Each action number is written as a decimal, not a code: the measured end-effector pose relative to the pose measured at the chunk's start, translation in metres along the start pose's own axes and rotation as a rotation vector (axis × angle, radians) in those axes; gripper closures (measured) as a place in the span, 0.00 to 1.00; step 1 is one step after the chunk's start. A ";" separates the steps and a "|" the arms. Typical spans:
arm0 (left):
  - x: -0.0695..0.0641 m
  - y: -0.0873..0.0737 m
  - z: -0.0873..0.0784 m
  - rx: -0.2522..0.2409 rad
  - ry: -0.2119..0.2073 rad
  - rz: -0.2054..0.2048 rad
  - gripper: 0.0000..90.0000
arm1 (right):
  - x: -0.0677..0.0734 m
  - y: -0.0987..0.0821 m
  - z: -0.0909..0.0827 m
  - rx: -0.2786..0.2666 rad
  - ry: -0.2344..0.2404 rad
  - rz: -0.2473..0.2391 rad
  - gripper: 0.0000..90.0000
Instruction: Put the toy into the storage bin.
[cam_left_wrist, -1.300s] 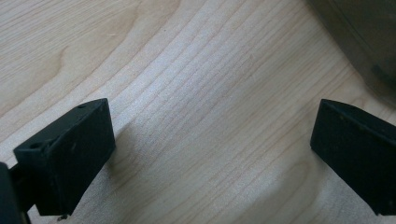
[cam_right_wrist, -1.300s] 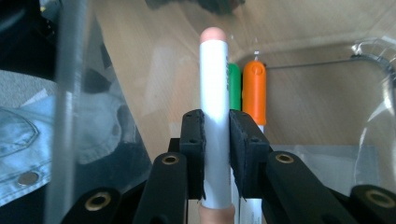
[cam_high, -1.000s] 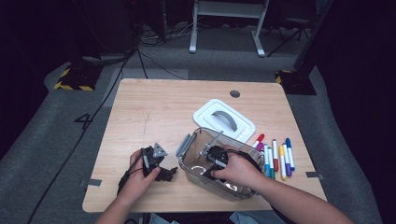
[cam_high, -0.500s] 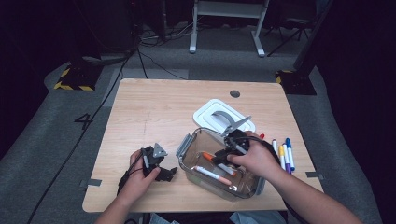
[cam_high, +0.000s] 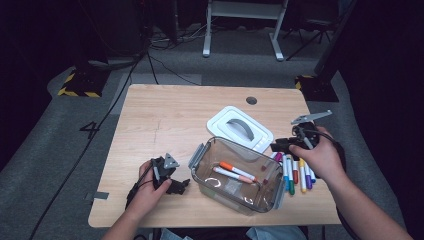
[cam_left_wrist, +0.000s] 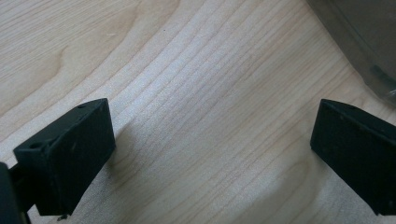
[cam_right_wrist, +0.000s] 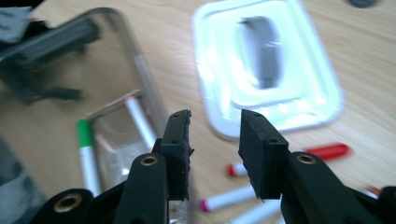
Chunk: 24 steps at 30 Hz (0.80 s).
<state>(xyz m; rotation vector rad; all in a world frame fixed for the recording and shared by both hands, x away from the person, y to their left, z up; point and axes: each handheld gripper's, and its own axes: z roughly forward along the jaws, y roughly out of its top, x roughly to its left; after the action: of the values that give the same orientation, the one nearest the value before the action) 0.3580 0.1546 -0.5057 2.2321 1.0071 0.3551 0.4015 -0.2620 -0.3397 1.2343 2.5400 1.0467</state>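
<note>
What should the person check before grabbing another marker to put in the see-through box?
1. Right claw empty, nothing between its open jaws: ok.
2. Clear plastic box uncovered, its white lid with grey handle lying beside it on the light wooden table: ok.
3. Room left in the box, holding the orange-capped white marker and a few others: ok.
4. Row of coloured markers within reach, just below the right claw: ok.
5. Left claw open, resting apart from the box: ok.
6. Whether the box would slide when touched: cannot tell.
</note>
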 end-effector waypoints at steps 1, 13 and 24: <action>0.000 0.000 0.000 0.000 0.000 -0.001 0.00 | -0.010 -0.005 -0.004 -0.001 -0.026 0.022 0.71; 0.000 0.000 0.000 -0.001 0.000 0.000 0.00 | -0.074 -0.048 -0.012 0.029 -0.175 0.177 0.71; 0.000 0.000 0.000 0.000 0.000 -0.001 0.00 | -0.118 -0.093 0.003 0.123 -0.284 0.292 0.76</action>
<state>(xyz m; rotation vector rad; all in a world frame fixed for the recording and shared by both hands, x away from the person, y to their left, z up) 0.3580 0.1545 -0.5057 2.2317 1.0078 0.3549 0.4201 -0.3870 -0.4219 1.6923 2.2828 0.7043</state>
